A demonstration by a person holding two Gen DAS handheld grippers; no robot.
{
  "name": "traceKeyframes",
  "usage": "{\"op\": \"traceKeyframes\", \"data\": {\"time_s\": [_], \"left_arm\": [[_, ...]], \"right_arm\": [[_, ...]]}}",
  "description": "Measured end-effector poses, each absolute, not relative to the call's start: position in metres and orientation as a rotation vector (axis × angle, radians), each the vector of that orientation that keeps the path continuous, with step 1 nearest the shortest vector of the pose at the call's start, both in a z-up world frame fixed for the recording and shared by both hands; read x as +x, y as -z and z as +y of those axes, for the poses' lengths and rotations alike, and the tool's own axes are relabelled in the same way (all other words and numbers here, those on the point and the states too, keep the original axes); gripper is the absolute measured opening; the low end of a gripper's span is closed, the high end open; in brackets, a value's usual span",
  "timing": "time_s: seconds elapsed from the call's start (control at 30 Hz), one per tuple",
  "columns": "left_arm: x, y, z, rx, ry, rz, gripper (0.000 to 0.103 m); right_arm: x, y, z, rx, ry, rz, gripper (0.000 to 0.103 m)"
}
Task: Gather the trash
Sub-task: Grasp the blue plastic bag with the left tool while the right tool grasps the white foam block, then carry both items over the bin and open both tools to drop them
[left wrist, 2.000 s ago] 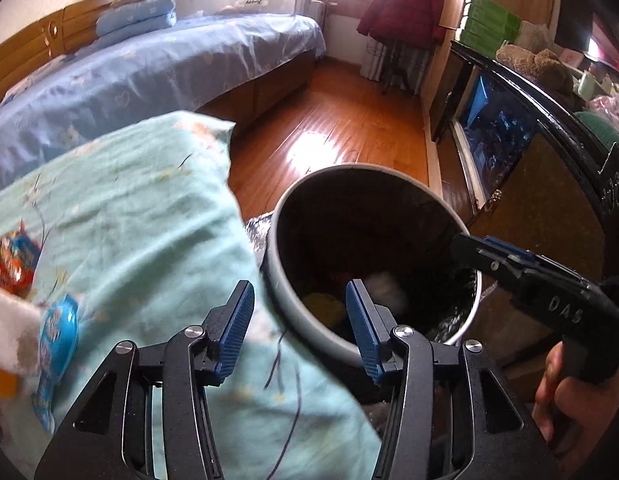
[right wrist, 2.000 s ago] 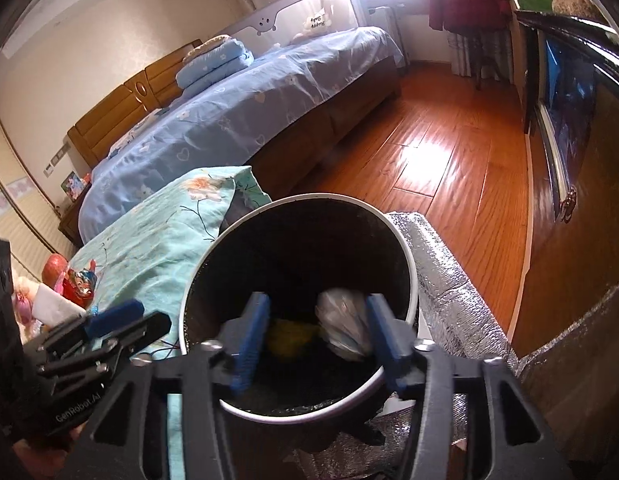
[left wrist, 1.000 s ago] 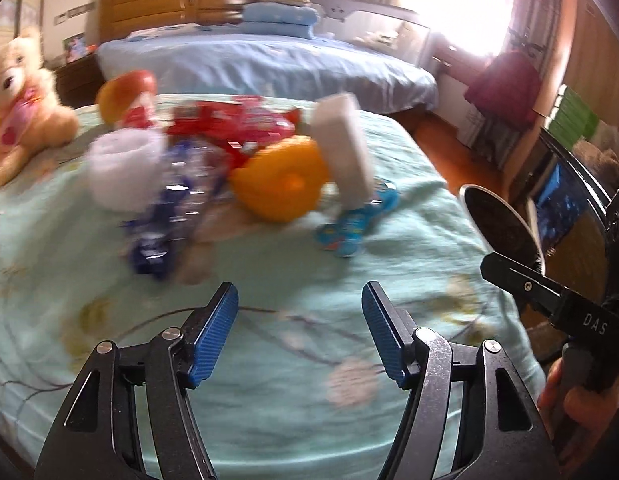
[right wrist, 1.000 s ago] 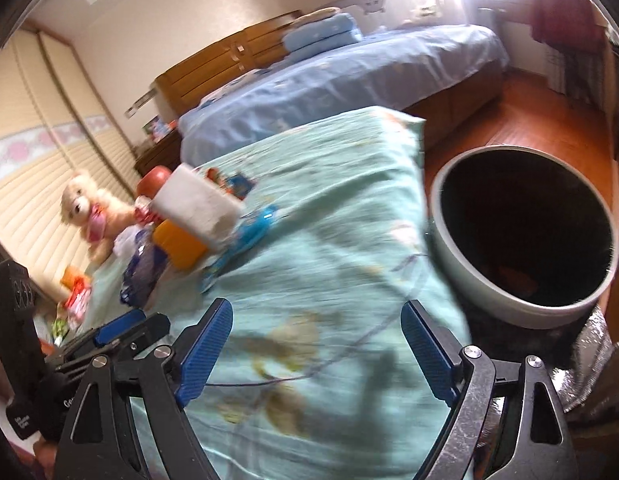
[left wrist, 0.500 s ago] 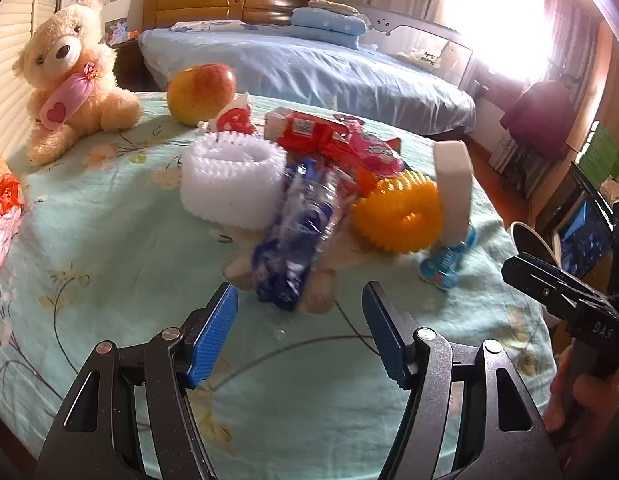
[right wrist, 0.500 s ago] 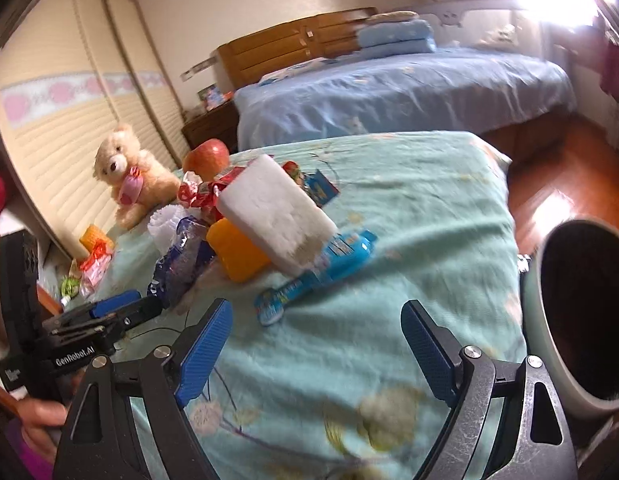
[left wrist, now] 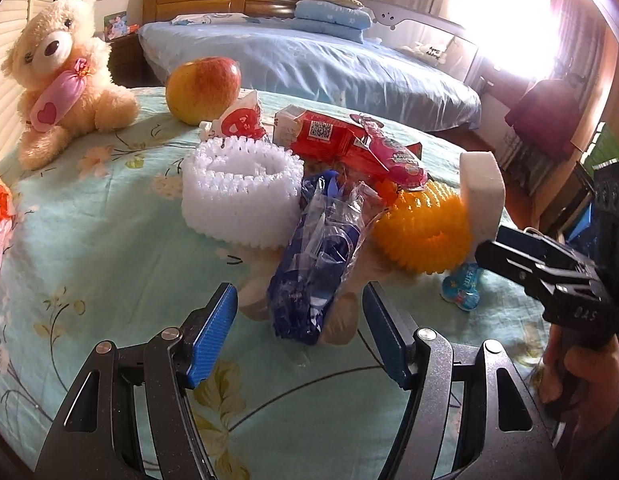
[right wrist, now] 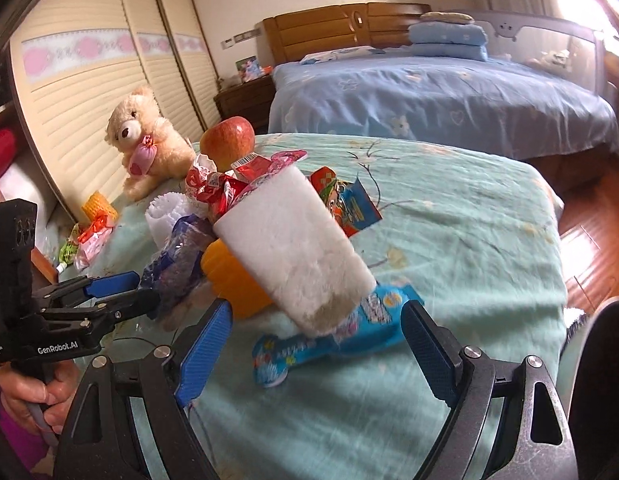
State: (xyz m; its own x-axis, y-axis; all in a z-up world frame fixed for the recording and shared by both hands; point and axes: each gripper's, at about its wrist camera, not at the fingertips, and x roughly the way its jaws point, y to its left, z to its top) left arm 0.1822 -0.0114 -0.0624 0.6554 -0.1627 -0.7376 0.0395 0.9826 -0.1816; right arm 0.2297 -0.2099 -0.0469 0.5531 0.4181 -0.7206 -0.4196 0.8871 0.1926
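Left gripper point(left wrist: 299, 332): jaws spread wide and empty, aimed at the crumpled blue-and-clear plastic bag point(left wrist: 319, 256) lying directly ahead, its near end between the blue pads point(left wrist: 211, 334). Beyond the bag, to the left, a white foam fruit net point(left wrist: 241, 196); to the right, an orange spiky ring point(left wrist: 423, 232) with a white sponge block point(left wrist: 481, 192) leaning against it; farther still, red snack wrappers point(left wrist: 349, 144), an apple point(left wrist: 203, 90) and a teddy bear point(left wrist: 61, 76).

Right gripper point(right wrist: 315, 346): jaws likewise apart and empty, bracketing the low end of the white sponge block point(right wrist: 293, 248) and the blue wrapper point(right wrist: 329, 340) beneath it. The dark trash bin point(right wrist: 601, 360) stands at the far right, beside the cloth-covered table point(right wrist: 469, 240).

Judged step: approach to the next pieces of trash. For a sound grasp, each gripper should advance until the pads straddle one item only, close across a bunched part of the film rather than a loose edge, and lift clear before swinging toward the bin. The apple and bear are presumably not trash.
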Motion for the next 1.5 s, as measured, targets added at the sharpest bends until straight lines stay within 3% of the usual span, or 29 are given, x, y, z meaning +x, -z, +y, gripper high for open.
{"op": "traceKeyframes", "data": {"time_s": [0.17, 0.23, 0.27, 0.33, 0.77, 1.5], "left_arm": [[0.186, 0.066, -0.013, -0.165, 0.124, 0.855, 0.064], [0.185, 0.066, -0.016, -0.162, 0.139, 0.854, 0.05], [0.185, 0.067, -0.019, -0.155, 0.148, 0.858, 0.037], [0.183, 0.066, -0.023, -0.151, 0.165, 0.862, 0.032], [0.148, 0.049, -0.044, -0.173, 0.237, 0.799, 0.028], [0.122, 0.036, -0.152, -0.078, 0.486, 0.812, 0.028]], "right_arm": [[0.243, 0.048, -0.206, -0.014, -0.518, 0.85, 0.084], [0.244, 0.048, -0.205, -0.017, -0.525, 0.848, 0.06], [0.244, 0.048, -0.204, -0.019, -0.52, 0.853, 0.055], [0.241, 0.048, -0.206, -0.013, -0.509, 0.848, 0.053], [0.182, 0.021, -0.243, 0.129, -0.396, 0.764, 0.051], [0.116, 0.03, -0.338, 0.331, -0.141, 0.785, 0.051]]}}
